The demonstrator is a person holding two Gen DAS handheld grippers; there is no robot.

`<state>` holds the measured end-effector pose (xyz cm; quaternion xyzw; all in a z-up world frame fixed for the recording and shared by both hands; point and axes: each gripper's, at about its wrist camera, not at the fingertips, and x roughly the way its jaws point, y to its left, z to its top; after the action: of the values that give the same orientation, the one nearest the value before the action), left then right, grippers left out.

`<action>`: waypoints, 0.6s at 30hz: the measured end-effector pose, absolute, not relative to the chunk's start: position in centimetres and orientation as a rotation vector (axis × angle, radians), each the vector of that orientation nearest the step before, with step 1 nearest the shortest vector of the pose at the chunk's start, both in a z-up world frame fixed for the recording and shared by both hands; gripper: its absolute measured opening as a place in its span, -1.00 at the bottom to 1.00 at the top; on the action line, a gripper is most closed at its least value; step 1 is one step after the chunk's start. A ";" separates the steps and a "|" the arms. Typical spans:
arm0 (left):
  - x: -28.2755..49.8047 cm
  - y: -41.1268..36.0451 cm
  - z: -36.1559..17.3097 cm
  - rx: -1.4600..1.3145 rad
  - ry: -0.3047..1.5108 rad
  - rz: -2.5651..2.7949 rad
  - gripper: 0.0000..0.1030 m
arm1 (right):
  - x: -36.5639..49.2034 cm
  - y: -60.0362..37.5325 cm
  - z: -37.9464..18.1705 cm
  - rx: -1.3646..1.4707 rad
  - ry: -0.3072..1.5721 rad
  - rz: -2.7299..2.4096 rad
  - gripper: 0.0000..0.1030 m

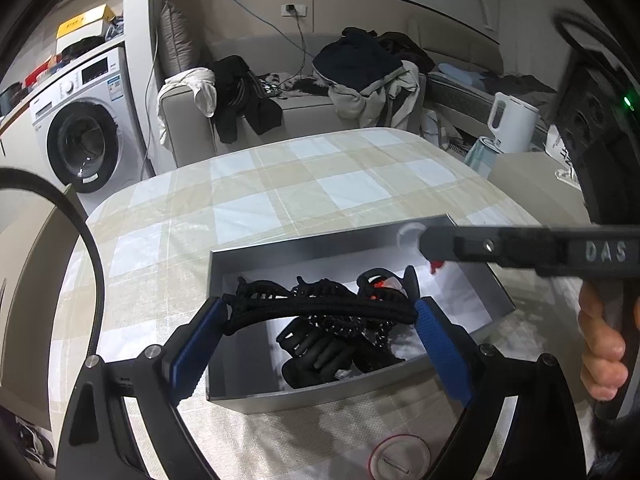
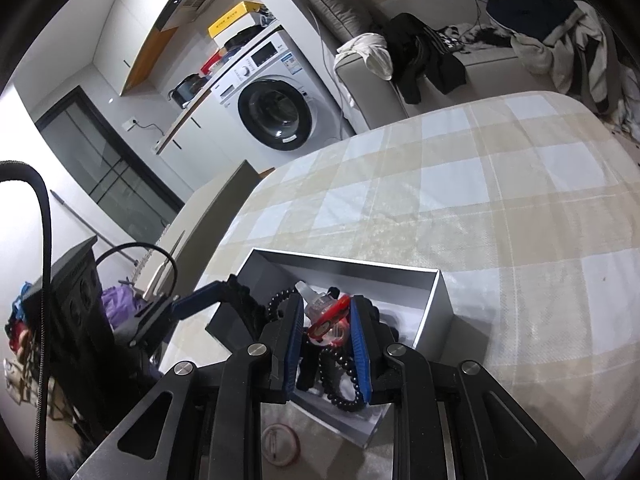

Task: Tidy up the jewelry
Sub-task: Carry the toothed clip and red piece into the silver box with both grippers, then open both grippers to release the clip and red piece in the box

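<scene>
box floor (image 1: 460, 292): mostly hidden under tangled black pieces
red item (image 2: 330, 318): partly covered by right claw (image 2: 325, 340)
hand (image 1: 602, 344): cut by frame edge

We see the left gripper (image 1: 320, 312) spread wide, blue pads touching both ends of a black headband (image 1: 320, 307) above the grey box (image 1: 280, 254). Box sits on the checked tablecloth (image 1: 280, 184) and holds black hair claws (image 1: 320, 356) and a beaded string. The right gripper (image 1: 434, 266) reaches in from the right over the box's far corner, a small red item at its tip. A hand (image 1: 604, 344) grips its handle. Round clear badge (image 1: 402, 456) lies near the box's front wall.
</scene>
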<state>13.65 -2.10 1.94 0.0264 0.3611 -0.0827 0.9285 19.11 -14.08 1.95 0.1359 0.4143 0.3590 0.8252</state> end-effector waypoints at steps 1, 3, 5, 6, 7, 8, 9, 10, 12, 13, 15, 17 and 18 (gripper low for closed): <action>13.6 -2.2 1.9 0.059 0.740 -0.169 0.78 | 19.2 -14.1 1.9 0.292 0.883 0.762 -0.55; 13.7 -2.3 1.7 0.062 0.746 -0.168 0.78 | 19.4 -14.1 1.7 0.304 0.895 0.760 -0.55; 13.7 -2.2 1.6 0.059 0.750 -0.170 0.78 | 19.6 -14.0 1.6 0.306 0.901 0.751 -0.55; 13.8 -2.2 1.5 0.056 0.751 -0.170 0.78 | 19.5 -14.0 1.6 0.307 0.901 0.753 -0.55; 13.8 -2.1 1.5 0.053 0.753 -0.169 0.78 | 19.5 -14.0 1.6 0.307 0.903 0.751 -0.54; 13.8 -2.1 1.5 0.052 0.754 -0.167 0.78 | 19.5 -13.9 1.6 0.305 0.905 0.750 -0.54; 13.8 -2.0 1.4 0.050 0.756 -0.166 0.78 | 19.6 -13.9 1.5 0.306 0.907 0.750 -0.54; 13.8 -2.0 1.4 0.049 0.758 -0.166 0.78 | 19.6 -13.9 1.5 0.309 0.906 0.750 -0.54; 13.8 -2.1 1.4 0.048 0.759 -0.169 0.78 | 19.5 -14.0 1.6 0.324 0.886 0.747 -0.54; 13.7 -2.1 1.4 0.048 0.759 -0.169 0.78 | 19.4 -14.1 1.7 0.331 0.881 0.750 -0.54; 13.7 -2.2 1.4 0.049 0.759 -0.171 0.78 | 19.3 -14.3 2.0 0.334 0.873 0.755 -0.53; 13.8 -2.2 1.3 0.049 0.762 -0.172 0.78 | 19.0 -14.5 2.4 0.324 0.858 0.750 -0.44; 13.8 -2.2 1.3 0.047 0.764 -0.171 0.78 | 18.9 -14.6 2.5 0.322 0.856 0.750 -0.38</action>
<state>13.77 -2.16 1.34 0.0231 0.3723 -0.0832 0.9241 18.93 -14.59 2.51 0.1518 0.4033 0.3535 0.8303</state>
